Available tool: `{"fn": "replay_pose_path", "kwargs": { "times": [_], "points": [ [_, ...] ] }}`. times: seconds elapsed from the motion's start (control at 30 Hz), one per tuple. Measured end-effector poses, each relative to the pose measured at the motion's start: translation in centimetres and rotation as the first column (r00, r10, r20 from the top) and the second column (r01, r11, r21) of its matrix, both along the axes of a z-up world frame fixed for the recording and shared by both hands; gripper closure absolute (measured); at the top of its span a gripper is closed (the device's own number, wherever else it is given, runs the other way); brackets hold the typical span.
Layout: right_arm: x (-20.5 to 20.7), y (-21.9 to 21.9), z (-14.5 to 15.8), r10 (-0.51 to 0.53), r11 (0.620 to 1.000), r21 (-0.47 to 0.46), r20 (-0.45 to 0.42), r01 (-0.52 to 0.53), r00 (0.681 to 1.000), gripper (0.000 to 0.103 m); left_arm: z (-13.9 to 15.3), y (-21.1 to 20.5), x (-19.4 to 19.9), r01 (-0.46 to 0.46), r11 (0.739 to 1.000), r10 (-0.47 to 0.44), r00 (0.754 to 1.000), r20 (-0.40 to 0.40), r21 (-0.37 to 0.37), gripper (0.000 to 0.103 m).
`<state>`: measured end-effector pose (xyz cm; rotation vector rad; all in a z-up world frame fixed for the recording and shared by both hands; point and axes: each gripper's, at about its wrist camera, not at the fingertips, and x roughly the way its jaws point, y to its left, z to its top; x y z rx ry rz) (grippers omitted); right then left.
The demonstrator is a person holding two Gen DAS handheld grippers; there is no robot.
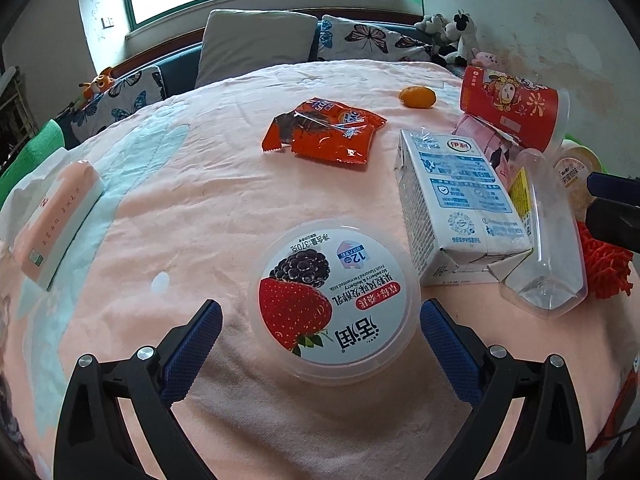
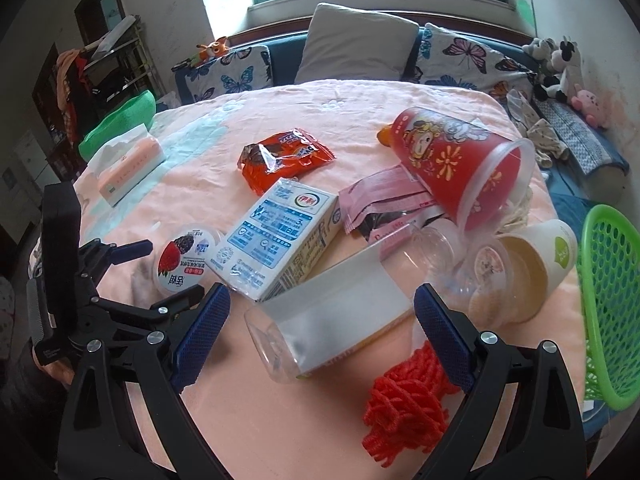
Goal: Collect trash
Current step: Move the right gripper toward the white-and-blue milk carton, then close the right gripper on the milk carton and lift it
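My left gripper (image 1: pixel 320 312) is open, its fingers on either side of a round strawberry yogurt tub (image 1: pixel 334 300) lying on the pink cloth; the tub also shows in the right wrist view (image 2: pixel 186 260). My right gripper (image 2: pixel 322 300) is open around a clear plastic bottle (image 2: pixel 320 320) lying on its side. A white milk carton (image 1: pixel 456 204) (image 2: pixel 280 232), an orange snack wrapper (image 1: pixel 324 130) (image 2: pixel 284 158), a red cup (image 1: pixel 516 106) (image 2: pixel 464 168), pink sachets (image 2: pixel 384 200) and plastic cups (image 2: pixel 520 272) lie around.
A green mesh basket (image 2: pixel 612 304) stands at the right table edge. A tissue pack (image 1: pixel 56 216) lies at the left. An orange fruit (image 1: pixel 417 97) sits at the back. Red yarn (image 2: pixel 404 400) lies by my right gripper. A sofa with pillows (image 2: pixel 352 44) is behind.
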<state>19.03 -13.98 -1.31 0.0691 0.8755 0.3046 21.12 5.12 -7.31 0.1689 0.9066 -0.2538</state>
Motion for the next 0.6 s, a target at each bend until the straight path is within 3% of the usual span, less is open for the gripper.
{"fn": "replay_pose_path", "kwargs": {
  "times": [0.13,0.2,0.27,0.6],
  "points": [
    [1.0,0.5,-0.1,0.009,1.000,0.024,-0.027,-0.009,1.000,0.011,-0.6,-0.2,0.6,0.019,1.000,-0.019,1.000,-0.017,-0.015,0.007],
    [1.6,0.8,-0.2,0.013,0.999,0.036,-0.046,-0.012,0.999,0.011,-0.8,-0.2,0.7,0.024,0.999,-0.025,0.999,-0.021,-0.028,0.014],
    [2.3,1.2,-0.2,0.021,0.999,0.046,-0.065,-0.017,0.998,0.011,-0.8,0.0,0.5,0.022,0.999,-0.023,1.000,-0.017,-0.041,0.014],
    [6.9,3.2,-0.8,0.008,0.996,0.092,-0.199,0.010,0.980,0.013,1.4,1.9,-2.1,-0.001,0.998,0.004,0.999,0.053,-0.069,0.014]
  ]
}}
